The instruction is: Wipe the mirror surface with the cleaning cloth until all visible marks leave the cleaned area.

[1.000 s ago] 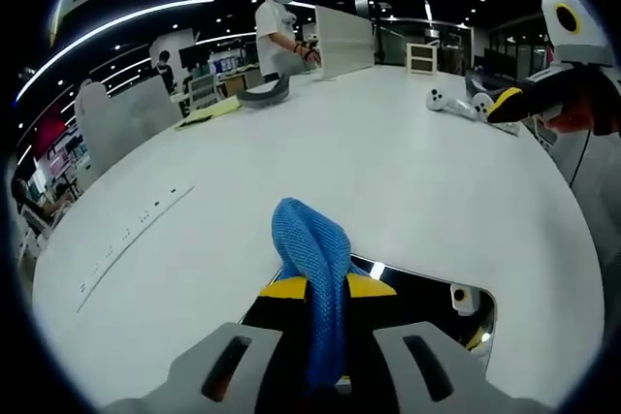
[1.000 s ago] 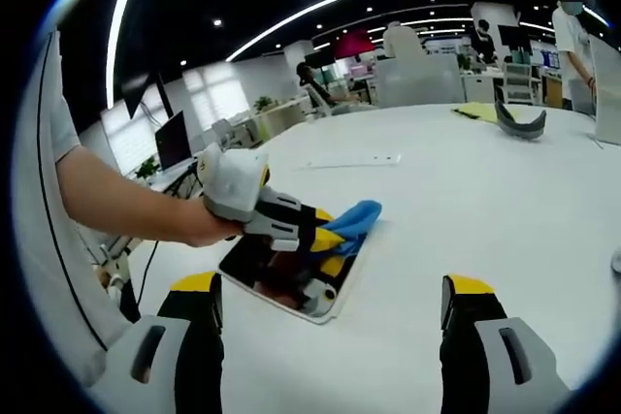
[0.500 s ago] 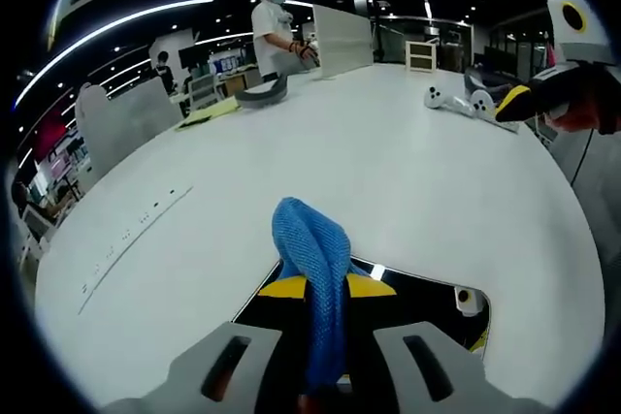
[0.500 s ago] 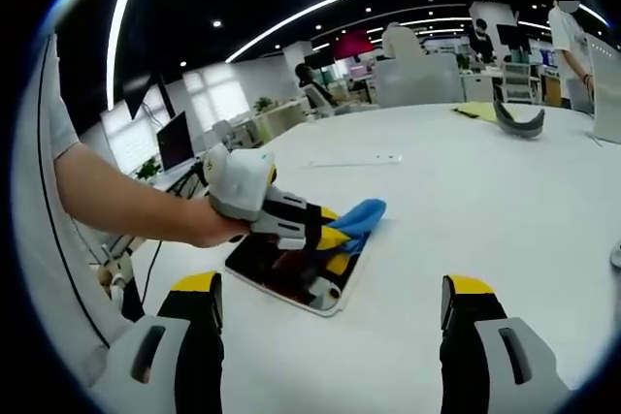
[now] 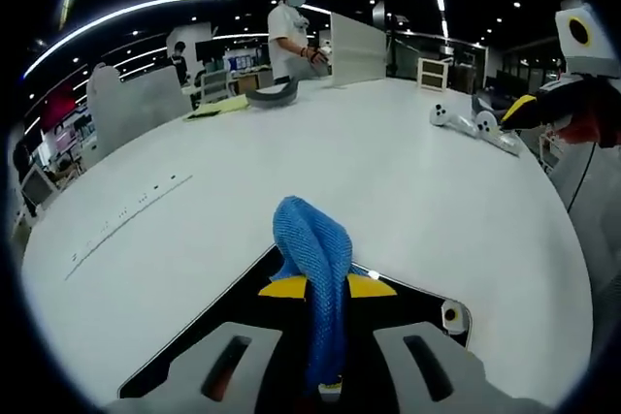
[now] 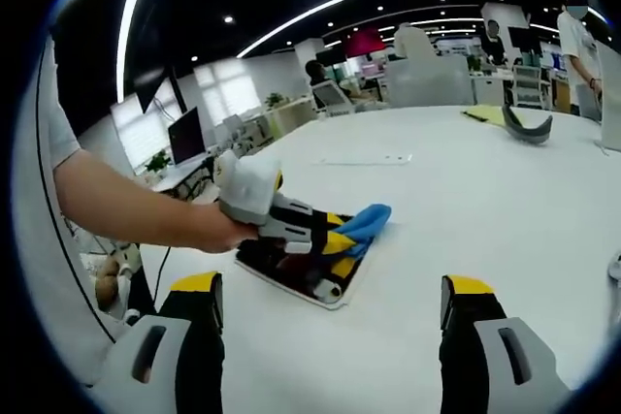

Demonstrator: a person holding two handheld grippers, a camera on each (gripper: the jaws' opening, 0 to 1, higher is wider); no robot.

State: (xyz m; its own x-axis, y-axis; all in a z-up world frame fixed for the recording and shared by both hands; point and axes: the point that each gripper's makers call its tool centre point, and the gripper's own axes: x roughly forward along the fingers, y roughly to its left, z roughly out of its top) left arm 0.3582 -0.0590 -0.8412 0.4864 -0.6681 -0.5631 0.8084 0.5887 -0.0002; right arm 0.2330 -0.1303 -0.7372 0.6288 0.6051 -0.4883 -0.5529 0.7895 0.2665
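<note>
A blue cleaning cloth (image 5: 312, 251) is clamped between my left gripper's (image 5: 326, 290) yellow-tipped jaws and hangs over the dark flat mirror (image 5: 417, 300) lying on the white table (image 5: 369, 162). In the right gripper view the same left gripper (image 6: 335, 236), held by a person's hand, presses the cloth (image 6: 367, 221) onto the mirror (image 6: 291, 273) at its far edge. My right gripper (image 6: 330, 302) stands open in the air, nearer than the mirror, with nothing between its jaws. It also shows at the right of the left gripper view as the right gripper (image 5: 524, 109).
White controllers (image 5: 466, 121) lie at the table's far right. A grey curved object (image 5: 272, 94) and yellow paper (image 5: 218, 106) lie far back, near a standing person (image 5: 291, 36). The holder's arm (image 6: 116, 206) reaches in from the left. Desks and chairs surround the table.
Both views have shifted with the hands. More of the mirror now shows under my left gripper, which has drawn back along it with the cloth. My right gripper stays open.
</note>
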